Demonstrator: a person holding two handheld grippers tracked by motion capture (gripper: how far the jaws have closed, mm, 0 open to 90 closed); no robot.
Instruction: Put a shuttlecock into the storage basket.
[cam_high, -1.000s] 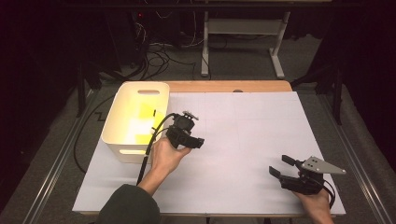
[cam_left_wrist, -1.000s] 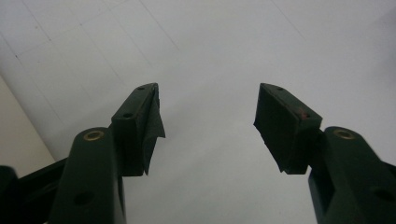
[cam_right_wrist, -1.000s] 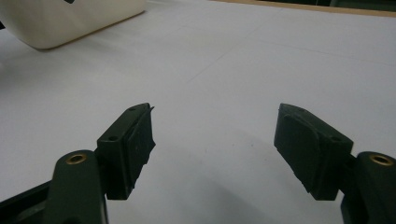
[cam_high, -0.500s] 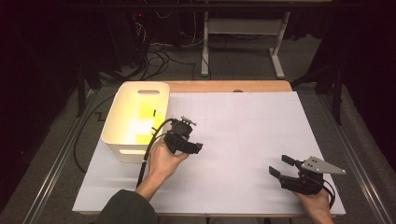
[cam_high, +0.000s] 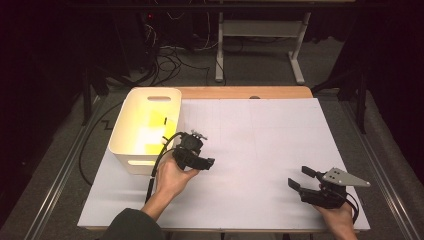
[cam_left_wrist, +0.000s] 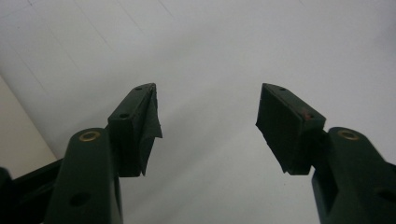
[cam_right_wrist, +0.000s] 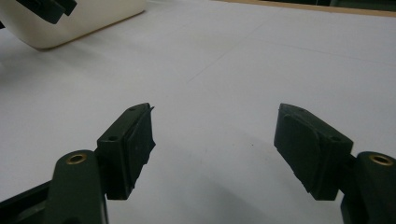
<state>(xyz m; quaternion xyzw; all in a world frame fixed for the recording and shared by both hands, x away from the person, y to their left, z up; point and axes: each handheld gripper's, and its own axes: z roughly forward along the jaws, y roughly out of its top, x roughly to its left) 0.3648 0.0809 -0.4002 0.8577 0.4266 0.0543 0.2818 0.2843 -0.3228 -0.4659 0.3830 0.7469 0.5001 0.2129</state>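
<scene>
Left gripper (cam_high: 200, 161) sits just right of the white bin (cam_high: 131, 139), over the white table cover (cam_high: 260, 145), close to the bin's near right corner. In the left gripper view its jaws are spread wide with nothing between them, just bare cover below and a sliver of the bin wall (cam_left_wrist: 18, 140) at the left edge. Right gripper (cam_high: 300, 179) rests low at the near right of the cover, well apart from the bin; jaws also wide open and empty in the right gripper view, with the bin (cam_right_wrist: 84, 18) far off at top left. Inside the bin there are yellow pieces (cam_high: 150, 132), flat-looking, maybe paper or blocks; too washed out to tell what they are or how many. No loose items on the cover. My read: the yellow pieces are already in the bin and the left hand is at the drop-off end of a cycle, empty, near the bin. The right hand looks parked. Next move likely calls for either bringing the left gripper to a rest spot clear of the bin, or swinging it over the rim and down to grab a yellow piece. For the latter, come in from above, keep the jaws open, avoid clipping the bin wall or dragging the cable (cam_high: 157, 165) over the rim.
</scene>
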